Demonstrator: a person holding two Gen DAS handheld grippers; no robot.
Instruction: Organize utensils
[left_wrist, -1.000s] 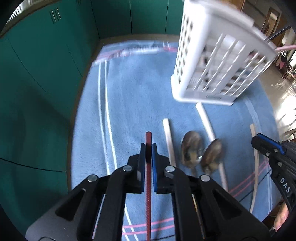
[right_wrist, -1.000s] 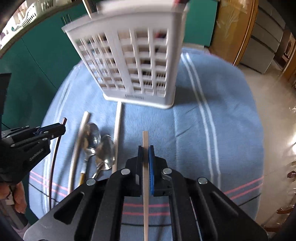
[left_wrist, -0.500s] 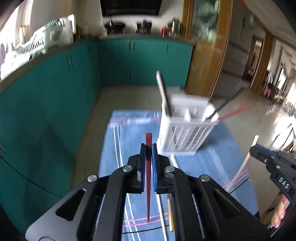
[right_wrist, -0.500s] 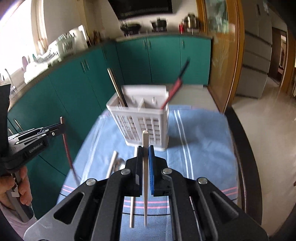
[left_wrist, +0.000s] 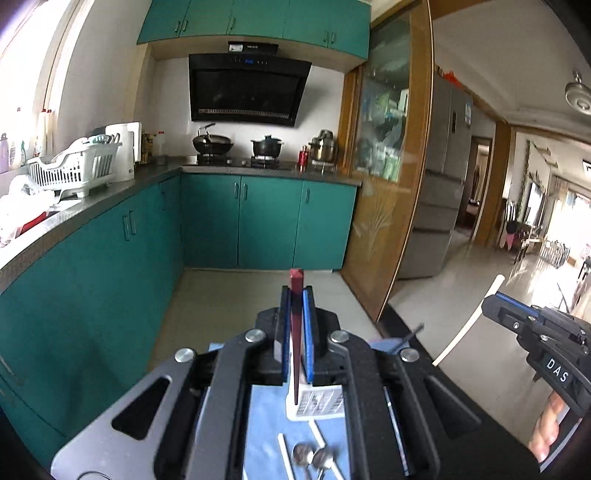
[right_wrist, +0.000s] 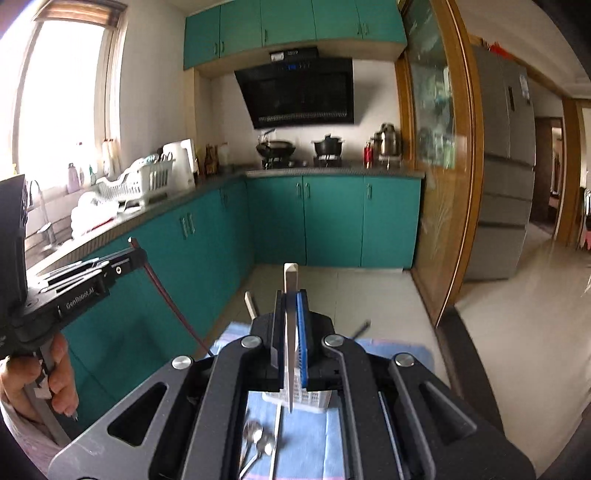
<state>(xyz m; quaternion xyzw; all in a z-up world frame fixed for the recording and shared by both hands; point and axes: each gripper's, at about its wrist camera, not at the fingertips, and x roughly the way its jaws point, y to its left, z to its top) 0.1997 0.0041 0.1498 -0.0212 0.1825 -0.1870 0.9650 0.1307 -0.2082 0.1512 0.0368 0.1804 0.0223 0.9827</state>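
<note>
A red chopstick (left_wrist: 295, 332) is clamped upright in the left gripper (left_wrist: 294, 332), a pale chopstick (right_wrist: 290, 332) likewise in the right gripper (right_wrist: 291, 332). The white basket (right_wrist: 295, 400) is seen below and ahead of both, on the blue cloth (right_wrist: 306, 439) of the surface, with neither gripper clearly nearer.

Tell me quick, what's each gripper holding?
Left gripper: shut on a dark red chopstick.
Right gripper: shut on a pale chopstick.

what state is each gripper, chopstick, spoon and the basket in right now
left gripper: shut on red chopstick, held near upright
right gripper: shut on pale chopstick, held upright
basket: standing on the blue cloth
spoons: lying loose on the cloth
</note>
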